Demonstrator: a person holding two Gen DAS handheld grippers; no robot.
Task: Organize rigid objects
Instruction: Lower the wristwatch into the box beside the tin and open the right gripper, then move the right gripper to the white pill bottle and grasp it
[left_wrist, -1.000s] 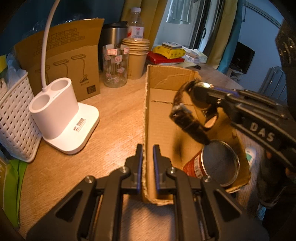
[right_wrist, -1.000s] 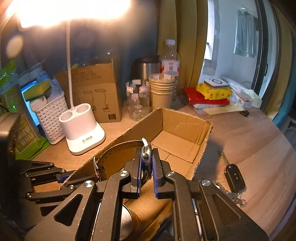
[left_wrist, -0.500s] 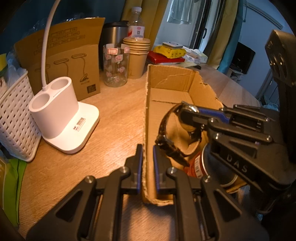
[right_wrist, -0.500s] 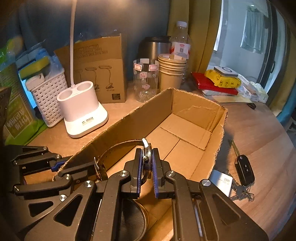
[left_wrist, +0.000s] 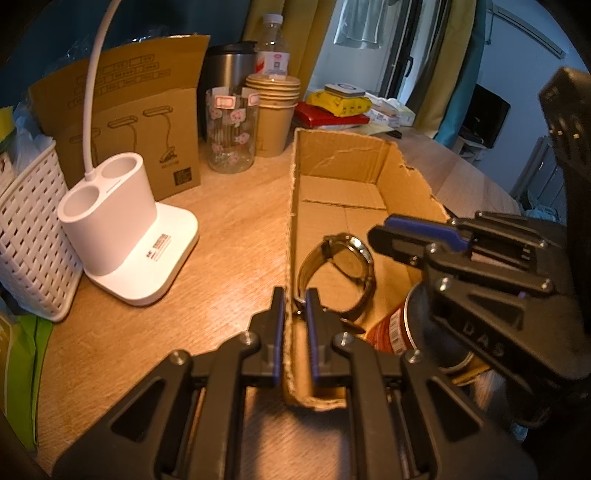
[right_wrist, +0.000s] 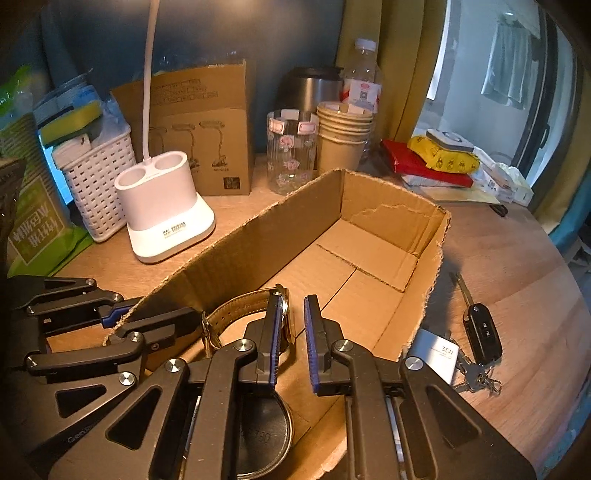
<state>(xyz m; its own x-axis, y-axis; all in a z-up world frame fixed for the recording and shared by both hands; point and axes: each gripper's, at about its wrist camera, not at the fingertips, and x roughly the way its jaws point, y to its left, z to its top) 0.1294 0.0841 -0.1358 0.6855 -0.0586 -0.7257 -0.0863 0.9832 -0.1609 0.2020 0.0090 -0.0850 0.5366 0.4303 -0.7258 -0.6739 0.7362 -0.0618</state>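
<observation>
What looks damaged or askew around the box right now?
The box has ragged, torn top edges and a ripped liner patch on its far end wall. The watch stands on edge on its strap rather than lying flat, leaning beside the can. Nothing is spilled.

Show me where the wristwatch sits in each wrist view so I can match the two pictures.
Left wrist view: the wristwatch is centre, inside the cardboard box, just beyond the left gripper.
Right wrist view: the wristwatch is lower centre-left, against the right gripper's left finger, its strap running left.
Shared landmark: the white lamp base, left of the box in both.
</observation>
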